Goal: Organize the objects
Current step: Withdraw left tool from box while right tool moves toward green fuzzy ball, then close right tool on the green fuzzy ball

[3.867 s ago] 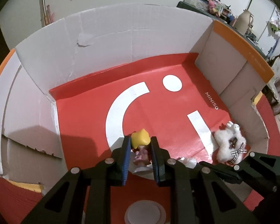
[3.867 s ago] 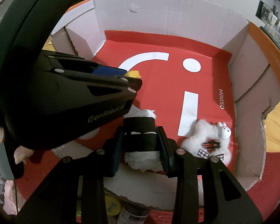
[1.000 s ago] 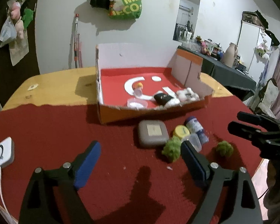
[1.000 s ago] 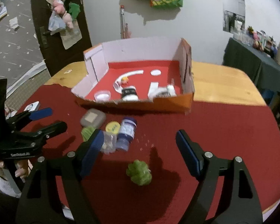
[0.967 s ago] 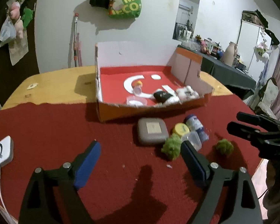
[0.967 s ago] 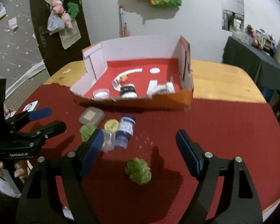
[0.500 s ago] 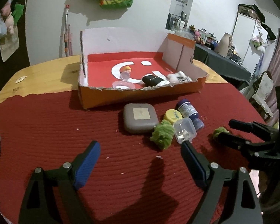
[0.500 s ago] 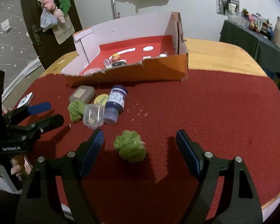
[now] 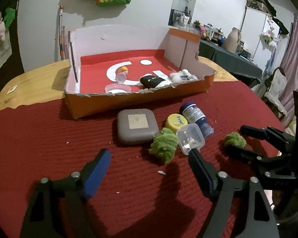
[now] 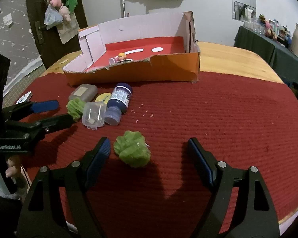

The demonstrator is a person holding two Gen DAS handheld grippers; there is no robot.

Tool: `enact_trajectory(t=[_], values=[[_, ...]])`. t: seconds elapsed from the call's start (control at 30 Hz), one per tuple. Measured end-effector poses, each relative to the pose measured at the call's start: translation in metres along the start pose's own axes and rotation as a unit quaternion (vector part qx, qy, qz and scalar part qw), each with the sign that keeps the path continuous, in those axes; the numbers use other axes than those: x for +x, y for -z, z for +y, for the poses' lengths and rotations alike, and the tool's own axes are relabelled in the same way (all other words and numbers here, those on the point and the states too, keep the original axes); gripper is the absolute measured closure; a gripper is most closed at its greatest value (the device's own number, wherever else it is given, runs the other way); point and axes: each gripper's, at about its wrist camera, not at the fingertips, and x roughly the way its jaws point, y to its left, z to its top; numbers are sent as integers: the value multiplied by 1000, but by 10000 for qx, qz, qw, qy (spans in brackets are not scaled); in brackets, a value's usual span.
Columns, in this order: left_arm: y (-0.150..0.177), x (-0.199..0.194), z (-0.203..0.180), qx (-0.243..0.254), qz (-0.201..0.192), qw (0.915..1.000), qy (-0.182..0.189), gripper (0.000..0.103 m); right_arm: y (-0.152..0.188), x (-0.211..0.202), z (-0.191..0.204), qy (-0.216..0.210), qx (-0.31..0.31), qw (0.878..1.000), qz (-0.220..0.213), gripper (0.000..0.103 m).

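Left wrist view: left gripper (image 9: 149,161) is gaping wide with nothing between its fingers, hovering over the red cloth (image 9: 39,138)
Ahead of it: one green pompom (image 9: 164,145) is lying beside the clear plastic box (image 9: 190,138) and grey case (image 9: 137,126)
Cardboard box (image 9: 141,99): sitting at the cloth's far edge, holding small toys
Right wrist view: right gripper (image 10: 149,151) is spread wide and empty
Second green pompom (image 10: 132,151): lying between its fingers, nearer the left one, not gripped
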Motion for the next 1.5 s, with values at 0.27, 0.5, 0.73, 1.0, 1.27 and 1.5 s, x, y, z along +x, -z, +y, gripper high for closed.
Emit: enact_trajectory(t=[0.27,0.5,0.73,1.0,1.27,1.5], values=[[-2,7,-5,51,70,9998,164,33,2,1,5,106,-249,9996,-123,24],[-5,11,-8,78,85,9997,192,33,3,5,10,180,-446,9986,-197,29],[-5,11,-9,77,99,9997,213,39,3,5,5,70,-313,9991,-289,36],[-3,11,-10,177,82,9993,324,74,9,6,17,88,-783,9961,-407,61],[-2,3,-5,16,8,9990,454,79,6,-2,17,-387,-657,9958,-517,77],[-3,-15,-3,-12,-197,9984,521,79,-9,-21,20,-536,-544,9942,-758,77]])
